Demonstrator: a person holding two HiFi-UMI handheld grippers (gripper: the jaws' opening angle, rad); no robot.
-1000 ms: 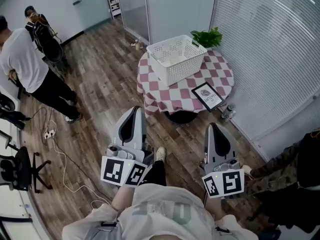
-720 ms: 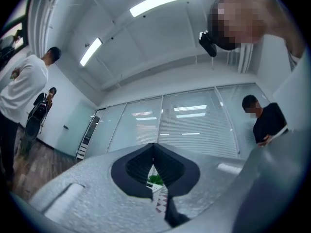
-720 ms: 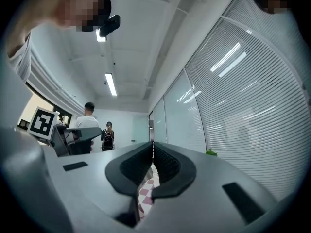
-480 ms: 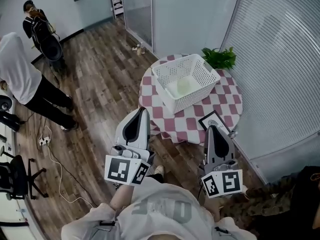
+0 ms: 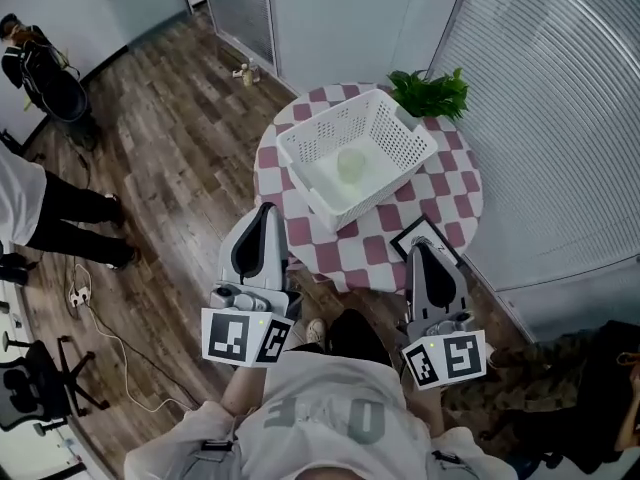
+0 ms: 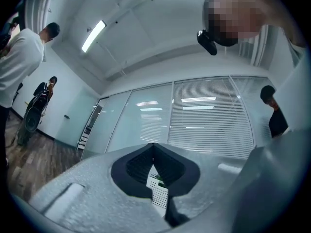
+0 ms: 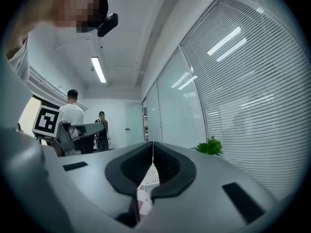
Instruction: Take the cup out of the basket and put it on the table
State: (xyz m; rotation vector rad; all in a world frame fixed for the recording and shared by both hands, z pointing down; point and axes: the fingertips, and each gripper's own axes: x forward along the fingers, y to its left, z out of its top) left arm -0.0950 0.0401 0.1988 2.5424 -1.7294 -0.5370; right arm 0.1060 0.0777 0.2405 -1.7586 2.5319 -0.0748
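Cup (image 5: 352,164) in basket (image 5: 325,125); left gripper (image 6: 153,145), right gripper (image 7: 153,144) fingers pressed together, empty; sign (image 5: 428,230) print illegible.

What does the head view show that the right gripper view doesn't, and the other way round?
Only the head view: the cup inside the white basket, the checked table, the framed card at its near edge, and both claws, the left claw and the right claw, short of the basket. Only the right gripper view: the right claw's jaws meeting with nothing between them, and a ceiling light. Both: the basket, the potted plant and the window blinds.
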